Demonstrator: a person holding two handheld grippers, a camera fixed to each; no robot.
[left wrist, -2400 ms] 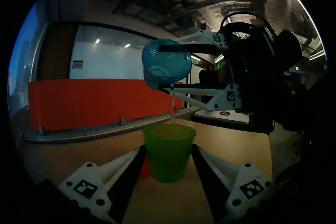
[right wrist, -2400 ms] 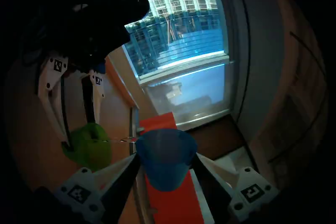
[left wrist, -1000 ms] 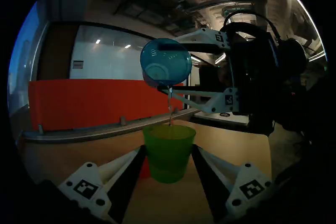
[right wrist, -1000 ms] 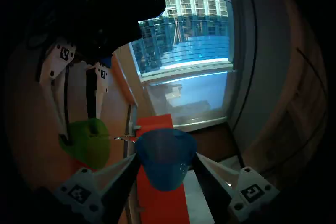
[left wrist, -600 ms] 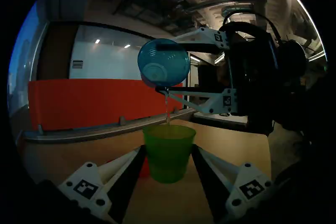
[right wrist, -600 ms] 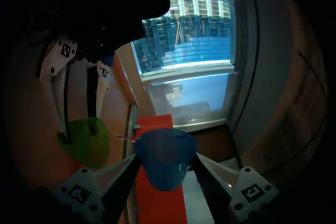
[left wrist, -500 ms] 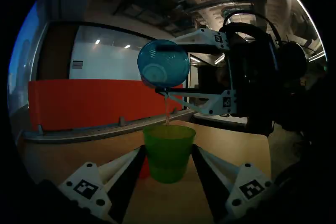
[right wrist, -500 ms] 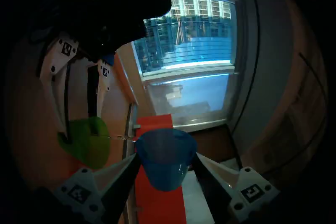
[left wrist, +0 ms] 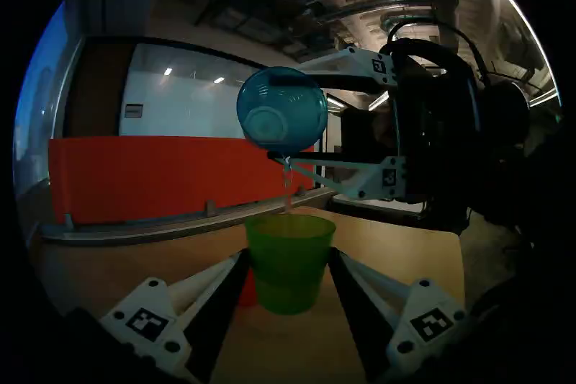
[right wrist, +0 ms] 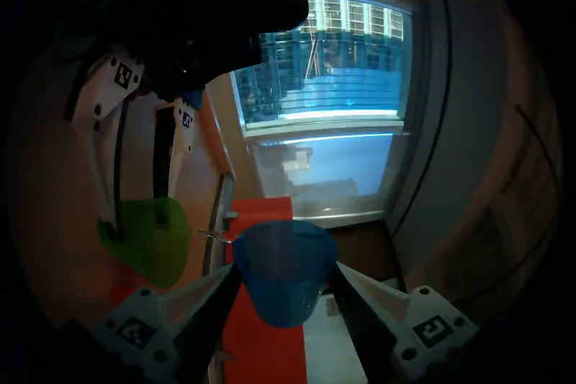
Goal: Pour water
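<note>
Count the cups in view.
2. The green cup stands upright in the left hand-held gripper; the blue cup tips above it in the right hand-held gripper. Others may be hidden.

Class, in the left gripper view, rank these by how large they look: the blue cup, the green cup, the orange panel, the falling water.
1. orange panel
2. green cup and blue cup: about alike; green sits nearer the camera, so unranked
3. water trickle
</note>
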